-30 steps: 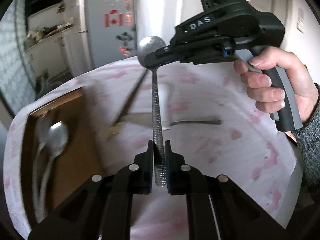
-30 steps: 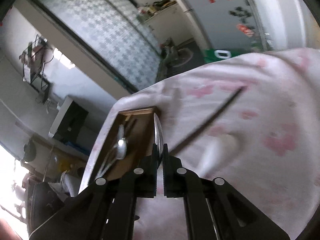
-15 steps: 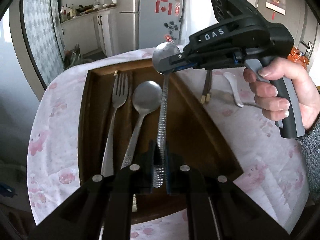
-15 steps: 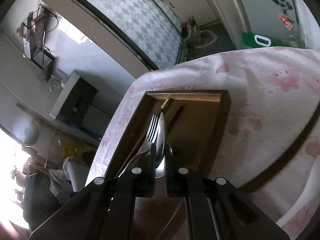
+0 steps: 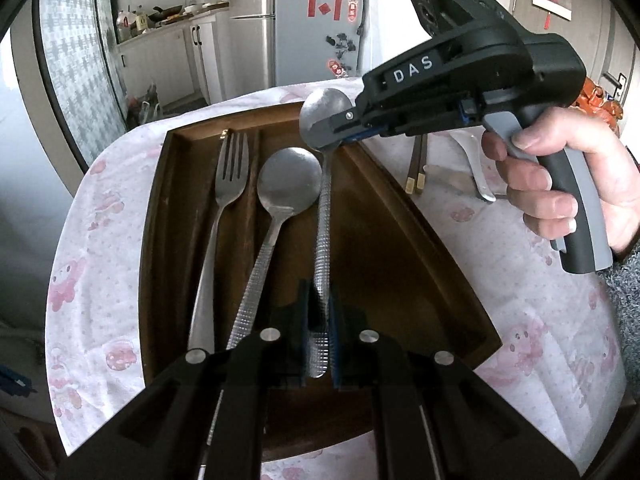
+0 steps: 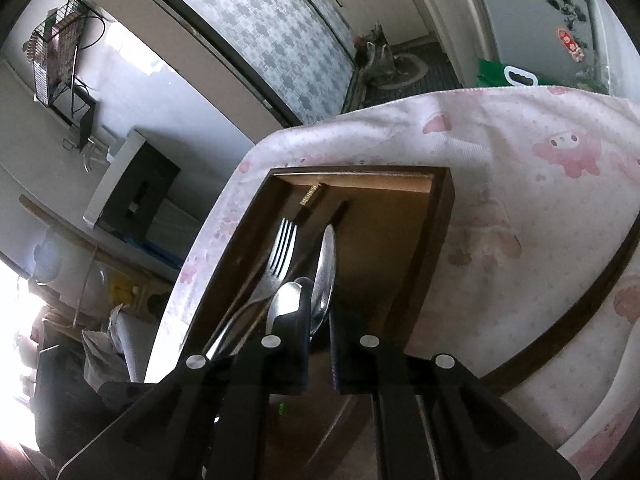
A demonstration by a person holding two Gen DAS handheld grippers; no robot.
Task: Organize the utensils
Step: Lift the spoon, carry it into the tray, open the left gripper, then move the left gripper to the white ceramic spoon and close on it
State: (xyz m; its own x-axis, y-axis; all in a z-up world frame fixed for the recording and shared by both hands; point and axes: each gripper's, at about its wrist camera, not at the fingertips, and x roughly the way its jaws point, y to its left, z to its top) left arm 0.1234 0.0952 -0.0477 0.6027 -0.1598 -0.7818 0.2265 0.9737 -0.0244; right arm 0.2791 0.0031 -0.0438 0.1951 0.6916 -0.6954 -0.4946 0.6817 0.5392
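A: Spoon (image 5: 322, 216), where is it sitting?
B: It's hanging at centre frame in the left view, over the tray (image 5: 400, 216), just right of the fork (image 5: 230, 176) and other spoon (image 5: 288, 184) lying inside. Left gripper (image 5: 318, 344) is clamping the handle's end. Right gripper (image 6: 320, 344) jaws have just been opening, with the bowl between them and the pads seemingly not pressing.
A: Handling?
B: I'm judging it stiff, light, slick steel. The knurled handle is giving the surer hold, while the smooth bowl is likely slipping.
A: Text?
B: "DAS" is showing on the right gripper's body, upper right. Fridge stickers aren't reading.
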